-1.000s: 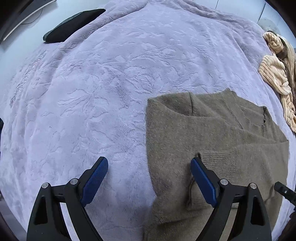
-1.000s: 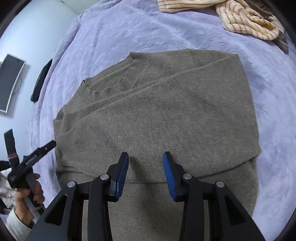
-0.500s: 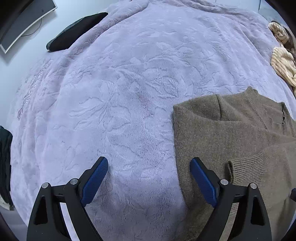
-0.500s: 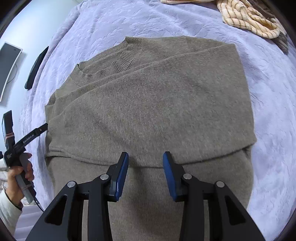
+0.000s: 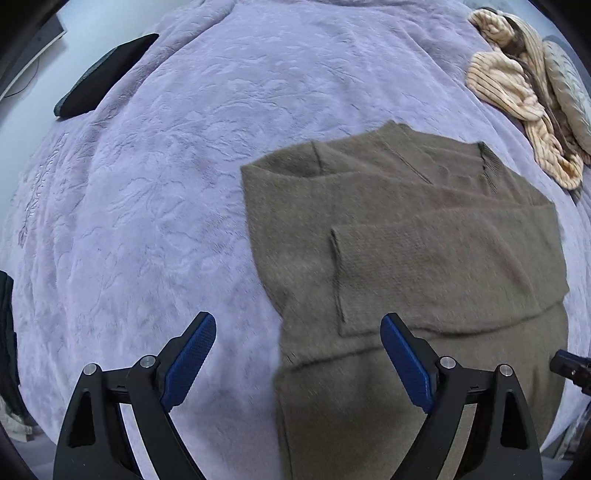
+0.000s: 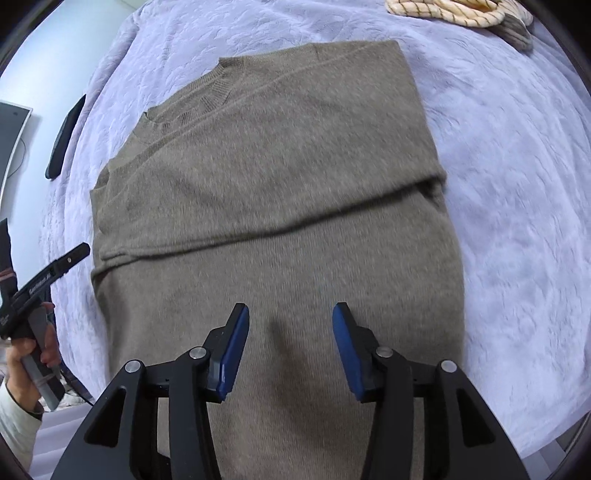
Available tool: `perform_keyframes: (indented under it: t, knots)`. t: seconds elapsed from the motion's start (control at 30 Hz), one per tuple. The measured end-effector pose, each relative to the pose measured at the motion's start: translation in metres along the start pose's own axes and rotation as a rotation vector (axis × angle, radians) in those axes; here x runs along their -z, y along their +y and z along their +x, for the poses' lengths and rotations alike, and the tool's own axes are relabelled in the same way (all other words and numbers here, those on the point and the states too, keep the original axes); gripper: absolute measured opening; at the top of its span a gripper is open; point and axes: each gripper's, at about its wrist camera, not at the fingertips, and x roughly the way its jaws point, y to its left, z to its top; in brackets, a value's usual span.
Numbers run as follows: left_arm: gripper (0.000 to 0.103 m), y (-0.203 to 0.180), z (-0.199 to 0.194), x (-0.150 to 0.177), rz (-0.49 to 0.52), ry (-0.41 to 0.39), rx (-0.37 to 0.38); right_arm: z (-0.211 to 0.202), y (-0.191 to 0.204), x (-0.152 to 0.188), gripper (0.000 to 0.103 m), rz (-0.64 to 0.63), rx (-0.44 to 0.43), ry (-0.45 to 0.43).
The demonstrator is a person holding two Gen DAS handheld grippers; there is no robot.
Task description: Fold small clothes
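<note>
An olive-brown knit sweater [image 5: 424,258] lies flat on the lilac blanket, collar away from me, with both sleeves folded across its chest. In the right wrist view the sweater [image 6: 280,177] fills the middle. My left gripper [image 5: 295,354] is wide open and empty, hovering over the sweater's left edge near the hem. My right gripper [image 6: 290,336] is open and empty, hovering above the sweater's lower body. The left gripper's body and the hand holding it show at the left edge of the right wrist view [image 6: 40,280].
The embossed lilac blanket [image 5: 166,166] covers the bed. A pile of cream striped clothes [image 5: 524,96] lies at the far right, also in the right wrist view [image 6: 461,11]. A black object [image 5: 99,77] lies at the far left edge. A monitor [image 6: 9,144] stands beyond.
The left gripper swung away from the sweater and back over its left edge, still open. The right gripper pulled back toward the hem and opened wider. The sweater lies unmoved.
</note>
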Motion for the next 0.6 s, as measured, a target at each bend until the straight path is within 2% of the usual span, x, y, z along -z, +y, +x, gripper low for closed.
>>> perform_keyframes:
  t: [0.2,0.33,0.47,0.53,0.6]
  knots:
    - [0.092,-0.031,-0.019,0.036,0.005,0.053,0.024,-0.010,-0.003,0.015,0.057,-0.006,-0.026,0.024]
    - [0.092,-0.049,-0.030,0.057,0.006,0.081,0.016,-0.019,-0.005,0.022,0.066,-0.028,-0.031,0.039]
    - [0.092,-0.068,-0.040,0.075,0.014,0.106,0.017,-0.025,-0.010,0.032,0.067,-0.054,-0.039,0.065]
    - [0.092,-0.074,-0.046,0.082,0.005,0.115,0.018,-0.027,-0.012,0.037,0.075,-0.071,-0.033,0.075]
    - [0.092,-0.079,-0.049,0.089,-0.014,0.128,0.022,-0.029,-0.015,0.041,0.079,-0.087,-0.010,0.073]
